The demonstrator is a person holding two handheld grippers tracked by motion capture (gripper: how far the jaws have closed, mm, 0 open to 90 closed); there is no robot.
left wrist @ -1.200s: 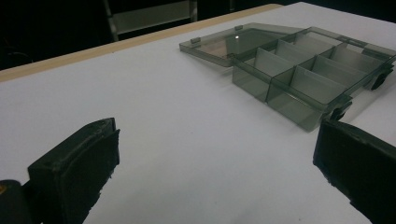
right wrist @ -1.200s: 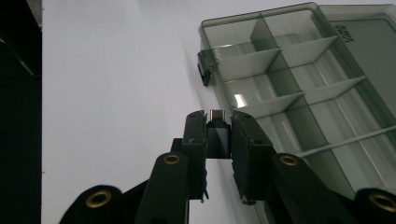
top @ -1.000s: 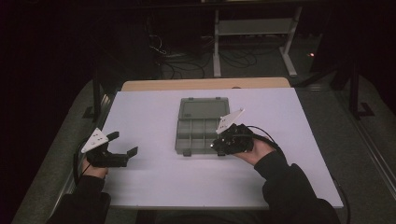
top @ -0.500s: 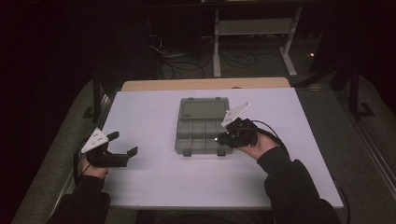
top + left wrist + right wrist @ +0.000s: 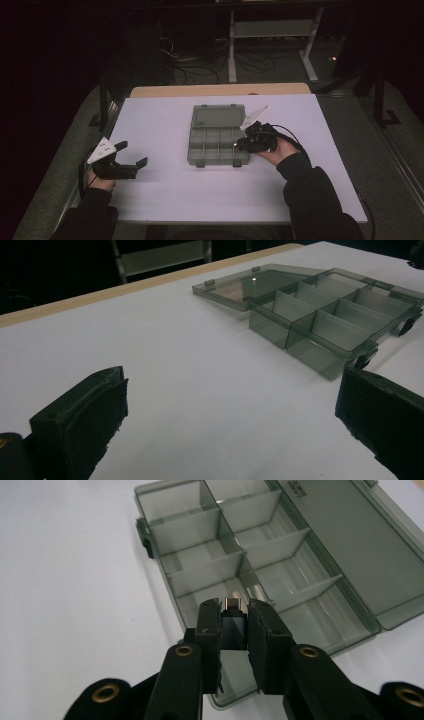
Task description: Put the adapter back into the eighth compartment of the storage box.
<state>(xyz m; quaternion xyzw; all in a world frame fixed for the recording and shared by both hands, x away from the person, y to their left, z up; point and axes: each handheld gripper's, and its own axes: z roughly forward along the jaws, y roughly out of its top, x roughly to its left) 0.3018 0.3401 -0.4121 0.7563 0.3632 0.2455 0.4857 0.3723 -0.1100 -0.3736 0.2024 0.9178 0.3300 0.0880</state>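
A smoky grey plastic compartment box [image 5: 218, 142] lies open mid-table, its lid [image 5: 217, 117] folded flat toward the far side. My right gripper [image 5: 239, 145] hovers at the box's right edge, shut on a small black adapter with a metal plug tip [image 5: 233, 618] over the near right compartments [image 5: 215, 577]. My left gripper [image 5: 134, 155] rests on the table at the left, open with nothing between its pads [image 5: 95, 415]. The box [image 5: 330, 315] stands well ahead of it, to its right.
The white tabletop [image 5: 165, 190] spreads around the box, with a tan wooden strip [image 5: 220, 90] at its far edge. A metal shelf frame [image 5: 272, 35] and cables stand on the dark floor beyond.
My right gripper has moved up and toward the far side along the box's right edge, still holding the adapter. The left gripper has stayed put.
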